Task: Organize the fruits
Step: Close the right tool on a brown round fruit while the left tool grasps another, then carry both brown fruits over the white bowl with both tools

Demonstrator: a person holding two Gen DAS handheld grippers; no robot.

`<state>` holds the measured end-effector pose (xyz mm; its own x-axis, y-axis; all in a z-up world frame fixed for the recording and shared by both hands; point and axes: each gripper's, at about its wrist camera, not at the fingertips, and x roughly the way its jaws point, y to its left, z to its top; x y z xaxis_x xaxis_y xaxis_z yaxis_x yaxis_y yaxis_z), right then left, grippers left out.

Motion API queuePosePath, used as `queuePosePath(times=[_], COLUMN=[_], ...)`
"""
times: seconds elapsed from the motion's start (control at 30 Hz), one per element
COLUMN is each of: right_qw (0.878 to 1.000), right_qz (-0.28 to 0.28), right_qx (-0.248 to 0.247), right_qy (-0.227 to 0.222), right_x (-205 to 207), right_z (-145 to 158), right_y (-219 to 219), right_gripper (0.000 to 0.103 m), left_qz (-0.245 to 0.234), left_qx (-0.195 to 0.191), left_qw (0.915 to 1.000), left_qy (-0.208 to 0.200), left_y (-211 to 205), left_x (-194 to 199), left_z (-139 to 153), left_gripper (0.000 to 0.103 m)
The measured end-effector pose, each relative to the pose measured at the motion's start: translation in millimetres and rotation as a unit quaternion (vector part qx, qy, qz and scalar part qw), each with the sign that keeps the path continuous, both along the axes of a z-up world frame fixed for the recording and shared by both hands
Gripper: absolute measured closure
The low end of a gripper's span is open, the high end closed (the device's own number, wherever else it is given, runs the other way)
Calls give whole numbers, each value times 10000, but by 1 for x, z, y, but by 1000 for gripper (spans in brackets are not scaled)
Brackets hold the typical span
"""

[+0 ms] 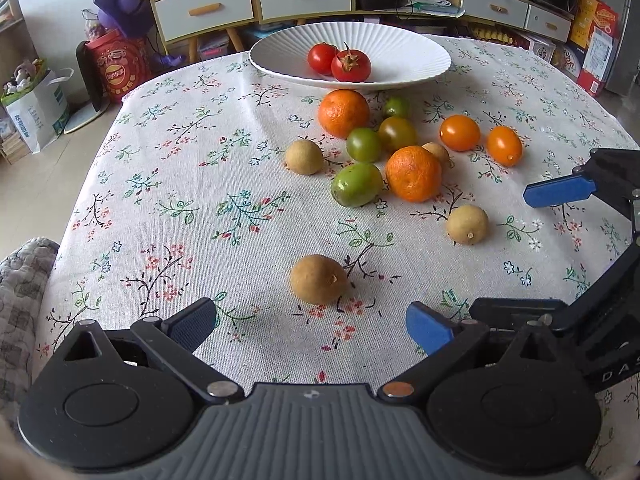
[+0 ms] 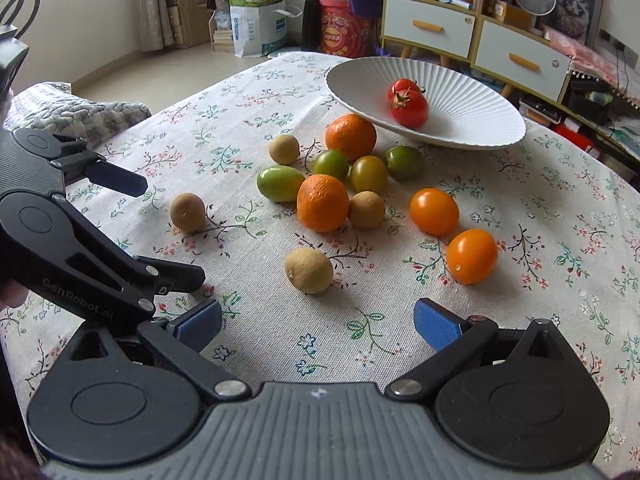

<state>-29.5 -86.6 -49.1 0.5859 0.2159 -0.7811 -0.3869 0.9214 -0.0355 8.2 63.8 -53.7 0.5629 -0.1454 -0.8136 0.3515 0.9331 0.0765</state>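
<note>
now both grippers, left gripper (image 1: 311, 325) and right gripper (image 2: 318, 319), hover spread wide, so centre the near longan (image 1: 318, 279) squarely between the pads before squeezing gently.

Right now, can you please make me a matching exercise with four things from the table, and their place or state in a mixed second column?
Column one:
1. red tomatoes
2. left gripper
3. nearest brown fruit
4. green tomato

Column two:
A. touching an orange
B. open and empty
C. in the white plate
D. alone on the cloth, ahead of the left gripper

Pairs: 1-C, 2-B, 3-D, 4-A
</note>
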Motion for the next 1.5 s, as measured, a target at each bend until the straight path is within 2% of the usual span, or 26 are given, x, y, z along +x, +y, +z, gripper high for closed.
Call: queuePosePath(times=[0.1,0.2,0.3,0.47,0.7,0.77,0.83,0.97,1.13,1.23,1.5], right_qw=[9998,10000,10000,10000,9998,9998,9997,9994,9991,9991,9992], right_qz=[-72,-19,-11,58,138,170,210,305,365,362,314], right_qx=[97,-64,-14,-61,-76,-47,-20,2,34,50,107], right_qy=[138,23,-79,24,-90,-122,-140,-178,-201,-198,-203], right_x=[3,1,-1,0,3,2,2,2,3,5,8], right_z=[-3,-6,-7,-5,-5,-5,-3,0,3,4,6], right_y=[-3,-2,-2,0,1,1,2,6,9,9,9], right_gripper=[0,0,0,0,1,4,12,23,44,50,62], left_qz=[86,150,173,207,86,68,53,73,125,125,127], left_qx=[-79,-196,-265,-335,-406,-418,-438,-476,-527,-546,-572], left_qw=[9999,9997,9995,9991,9991,9991,9990,9988,9985,9984,9983], left_qy=[25,69,94,136,51,16,1,-33,-67,-71,-67], left_y=[3,5,6,7,5,5,5,6,8,8,7], left_x=[2,4,3,4,1,0,1,1,2,2,3], left_z=[0,-2,-2,0,6,6,7,8,9,9,9], left_gripper=[4,4,4,8,31,37,43,53,67,74,77])
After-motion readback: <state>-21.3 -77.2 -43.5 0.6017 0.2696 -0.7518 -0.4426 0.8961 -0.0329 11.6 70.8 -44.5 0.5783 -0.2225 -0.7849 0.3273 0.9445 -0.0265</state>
